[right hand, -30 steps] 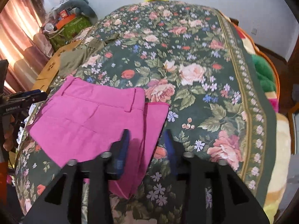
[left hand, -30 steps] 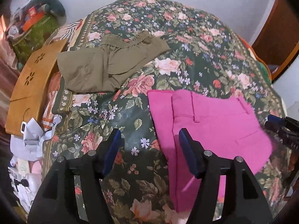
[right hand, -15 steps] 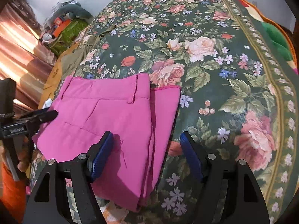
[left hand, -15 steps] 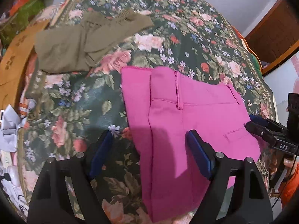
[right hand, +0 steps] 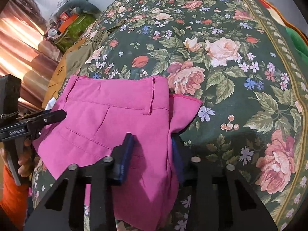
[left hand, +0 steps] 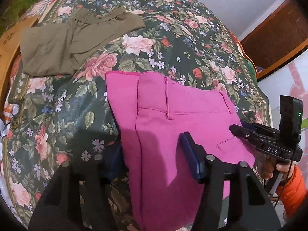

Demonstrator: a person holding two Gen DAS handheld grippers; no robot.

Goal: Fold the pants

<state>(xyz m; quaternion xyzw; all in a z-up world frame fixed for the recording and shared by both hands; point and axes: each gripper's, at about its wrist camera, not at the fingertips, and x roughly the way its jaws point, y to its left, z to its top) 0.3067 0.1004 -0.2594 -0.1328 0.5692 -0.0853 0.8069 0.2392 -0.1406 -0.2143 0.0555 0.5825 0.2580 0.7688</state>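
We hold both tongs tipped steeply down over the folded bright pink trousers, which lie on the bed's dark green floral bedspread, waistband towards the far side.

Our left tongs straddle one side edge of the pink trousers: the right blue pad rests over the top of the cloth, and the left pad sits in shadow just beside the folded edge. The jaws are closing with the cloth between them, but we see no pinch yet on that side.

Our right tongs straddle the opposite edge. Here the jaws are also closing, and both blue pads appear to press the fabric, which bunches up between them.

In each wrist view the other tongs come in from the side, carried by a hand in an orange sleeve.

Further up the bed, well apart from the pink pair, lies an olive green folded garment with a gathered waistband.
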